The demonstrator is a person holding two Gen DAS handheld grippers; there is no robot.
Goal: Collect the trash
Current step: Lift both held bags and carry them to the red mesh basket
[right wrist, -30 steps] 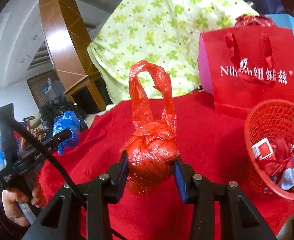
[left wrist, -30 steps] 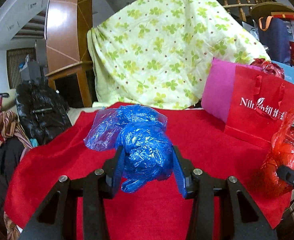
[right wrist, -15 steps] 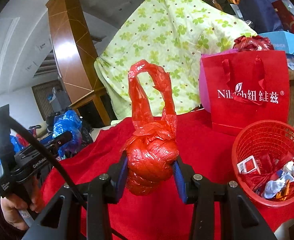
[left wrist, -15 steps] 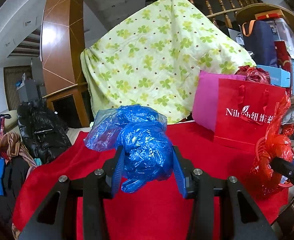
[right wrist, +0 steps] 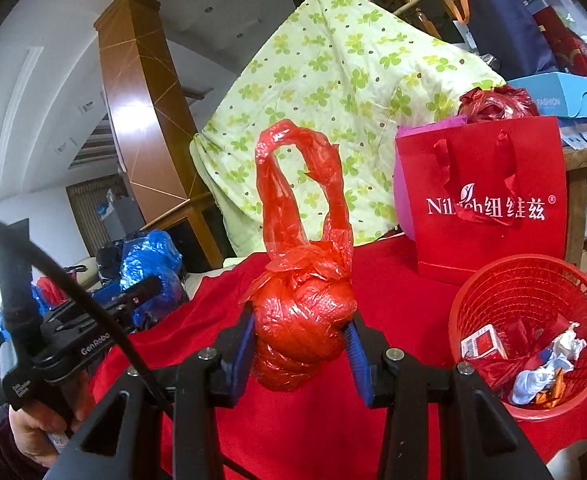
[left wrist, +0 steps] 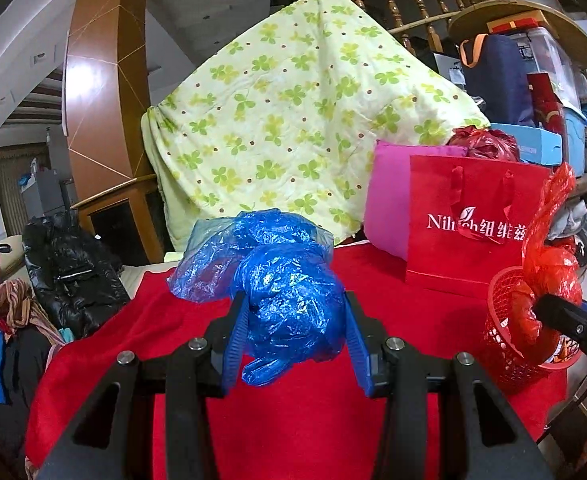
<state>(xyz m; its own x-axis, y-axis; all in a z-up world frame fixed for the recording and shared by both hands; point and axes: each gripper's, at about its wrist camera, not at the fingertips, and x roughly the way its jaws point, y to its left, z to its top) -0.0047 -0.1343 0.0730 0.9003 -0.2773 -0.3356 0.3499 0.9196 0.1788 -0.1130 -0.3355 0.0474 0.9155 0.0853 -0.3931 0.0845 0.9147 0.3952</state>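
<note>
Above the red worktop [right wrist: 393,280]: carrying step, both bags lifted.
My left tool [left wrist: 295,332] clamps the blue bag [left wrist: 289,304], my right tool [right wrist: 301,340] the red bag [right wrist: 301,320]; next, release over the red basket [right wrist: 529,280].

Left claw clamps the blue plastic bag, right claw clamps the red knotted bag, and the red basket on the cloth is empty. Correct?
Not quite. The red basket isn't empty: the right wrist view shows a small carton and crumpled wrappers inside. The rest holds: left claw clamps the blue plastic bag, right claw the red knotted bag.
</note>
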